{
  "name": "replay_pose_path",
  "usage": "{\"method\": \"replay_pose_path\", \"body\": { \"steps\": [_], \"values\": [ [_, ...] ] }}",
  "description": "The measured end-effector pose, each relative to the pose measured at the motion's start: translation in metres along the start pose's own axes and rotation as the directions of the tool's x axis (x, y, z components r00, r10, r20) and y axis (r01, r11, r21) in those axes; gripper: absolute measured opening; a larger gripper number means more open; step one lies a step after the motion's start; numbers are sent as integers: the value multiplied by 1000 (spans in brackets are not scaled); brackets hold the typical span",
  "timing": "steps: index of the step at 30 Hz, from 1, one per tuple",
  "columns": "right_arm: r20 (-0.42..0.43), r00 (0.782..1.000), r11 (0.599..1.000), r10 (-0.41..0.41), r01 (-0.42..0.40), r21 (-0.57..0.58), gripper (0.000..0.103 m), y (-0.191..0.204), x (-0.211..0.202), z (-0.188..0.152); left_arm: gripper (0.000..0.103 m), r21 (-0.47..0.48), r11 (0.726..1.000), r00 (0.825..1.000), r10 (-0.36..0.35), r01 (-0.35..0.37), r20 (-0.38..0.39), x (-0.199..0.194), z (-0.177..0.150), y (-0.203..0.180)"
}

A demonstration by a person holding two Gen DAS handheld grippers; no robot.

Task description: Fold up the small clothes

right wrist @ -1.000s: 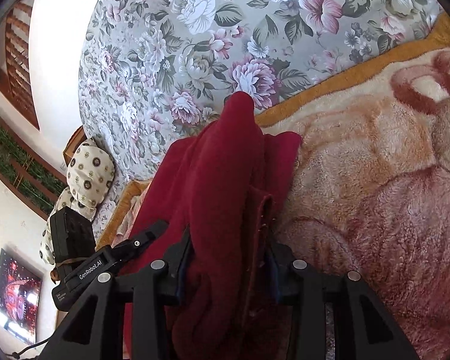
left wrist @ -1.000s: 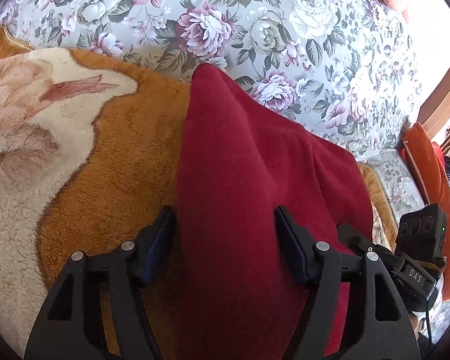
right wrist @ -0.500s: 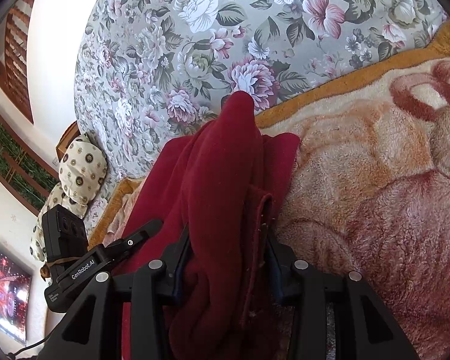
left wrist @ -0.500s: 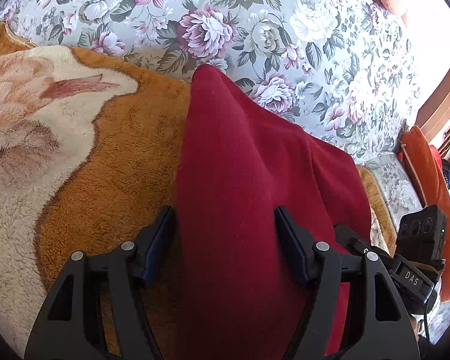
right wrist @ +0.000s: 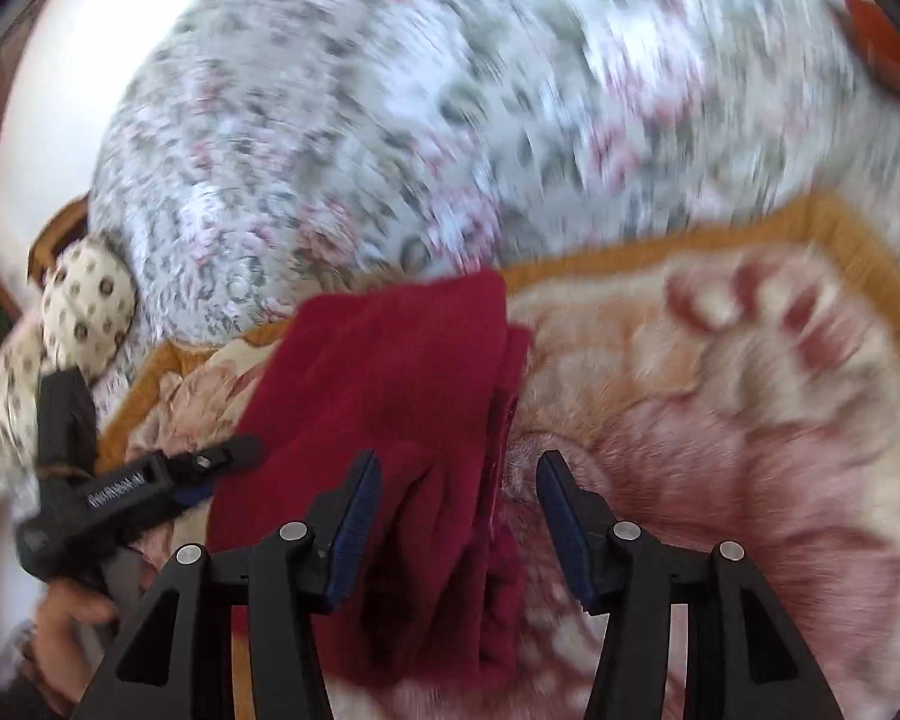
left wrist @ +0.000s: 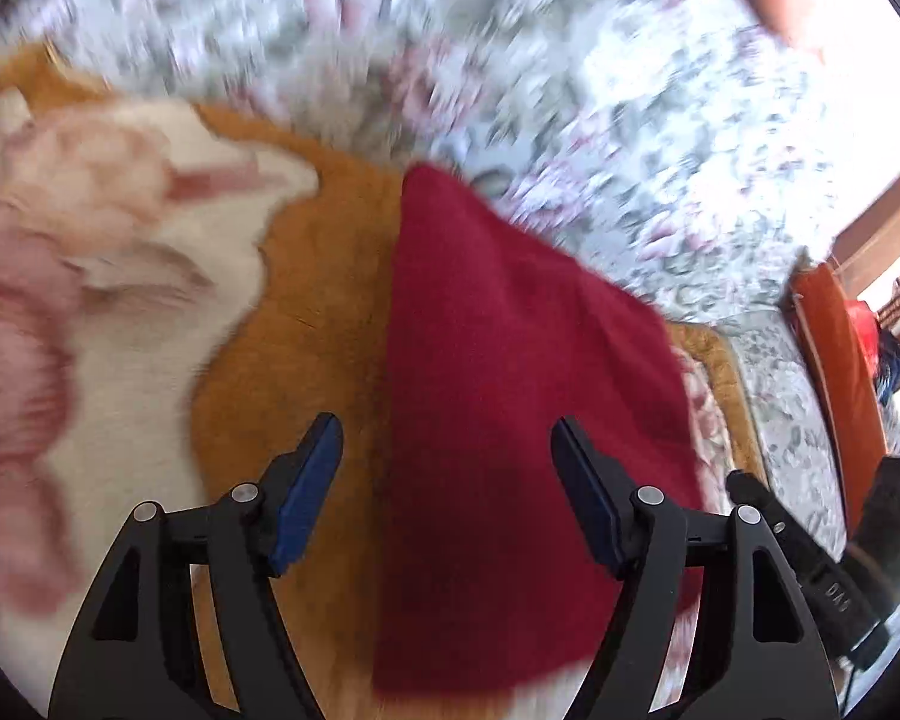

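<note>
Both my claws stand with fingers spread apart, gripping nothing. My left claw (left wrist: 444,492) hovers over the red garment (left wrist: 510,390), which lies folded on the fuzzy orange-and-cream blanket (left wrist: 306,312). My right claw (right wrist: 457,525) hangs above the same garment's near end, its bunched folds under the gap. Beyond the blanket lies a blurred floral bedspread (right wrist: 390,120).

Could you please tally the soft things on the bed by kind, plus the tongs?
Red garment: 1
Plush orange-and-cream blanket: 1
Floral bedspread: 1
Dotted cream pillow: 1
Tongs: 2, left tongs and right tongs, both open
Total: 6
</note>
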State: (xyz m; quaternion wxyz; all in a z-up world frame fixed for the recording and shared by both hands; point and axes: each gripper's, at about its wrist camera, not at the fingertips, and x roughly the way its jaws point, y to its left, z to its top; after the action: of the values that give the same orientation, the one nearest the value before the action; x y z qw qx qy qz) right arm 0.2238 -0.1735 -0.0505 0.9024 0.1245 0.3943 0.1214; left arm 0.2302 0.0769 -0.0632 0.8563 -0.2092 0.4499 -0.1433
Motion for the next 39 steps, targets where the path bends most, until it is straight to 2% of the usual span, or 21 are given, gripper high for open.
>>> {"method": "replay_pose_path", "body": {
  "steps": [1, 3, 6, 8, 10, 12, 14, 16, 19, 21, 23, 27, 31, 34, 37, 39],
  "values": [
    [27, 1000, 999, 2, -1, -34, 52, 7, -18, -6, 74, 13, 1000, 1000, 11, -12, 22, -16, -9, -3],
    [62, 997, 995, -39, 44, -86, 52, 18, -44, -20, 88, 50, 997, 995, 56, -60, 79, -49, -34, -13],
    [108, 991, 981, -82, 99, -169, 52, 34, -77, -54, 92, 127, 982, 984, 123, -140, 132, -82, -78, -30],
    [136, 985, 968, -107, 135, -213, 52, 40, -91, -80, 92, 168, 973, 983, 136, -156, 121, -94, -101, -40],
    [147, 981, 959, -126, 158, -237, 52, 39, -100, -110, 92, 228, 959, 985, 159, -169, 64, -98, -127, -50],
    [138, 978, 953, -154, 184, -241, 52, 37, -107, -126, 102, 282, 935, 976, 218, -216, 24, -98, -145, -60],
    [199, 968, 953, -156, 200, -228, 52, 39, -123, -131, 102, 289, 932, 975, 218, -219, 38, -104, -155, -63],
    [242, 957, 949, -158, 215, -232, 52, 41, -132, -138, 102, 279, 933, 974, 216, -227, 70, -114, -160, -68],
    [215, 956, 924, -201, 258, -282, 52, 54, -127, -147, 102, 291, 919, 961, 226, -265, 162, -135, -162, -80],
    [234, 950, 903, -206, 277, -328, 52, 64, -130, -153, 102, 305, 902, 941, 237, -305, 242, -152, -164, -87],
    [271, 941, 884, -201, 294, -365, 52, 74, -136, -159, 102, 314, 895, 932, 235, -318, 274, -161, -165, -92],
    [278, 937, 876, -210, 306, -373, 52, 79, -141, -166, 102, 273, 932, 960, 181, -237, 213, -161, -160, -86],
    [267, 935, 871, -235, 324, -368, 52, 76, -140, -169, 102, 222, 936, 950, 227, -273, 213, -155, -162, -83],
    [251, 937, 880, -245, 323, -348, 52, 72, -137, -168, 102, 244, 914, 940, 283, -324, 189, -144, -165, -86],
    [253, 934, 874, -253, 333, -354, 52, 73, -136, -169, 102, 232, 914, 940, 302, -333, 159, -138, -168, -81],
    [248, 934, 869, -257, 336, -364, 52, 75, -134, -169, 102, 238, 904, 933, 330, -355, 142, -134, -169, -81]
  ]
}}
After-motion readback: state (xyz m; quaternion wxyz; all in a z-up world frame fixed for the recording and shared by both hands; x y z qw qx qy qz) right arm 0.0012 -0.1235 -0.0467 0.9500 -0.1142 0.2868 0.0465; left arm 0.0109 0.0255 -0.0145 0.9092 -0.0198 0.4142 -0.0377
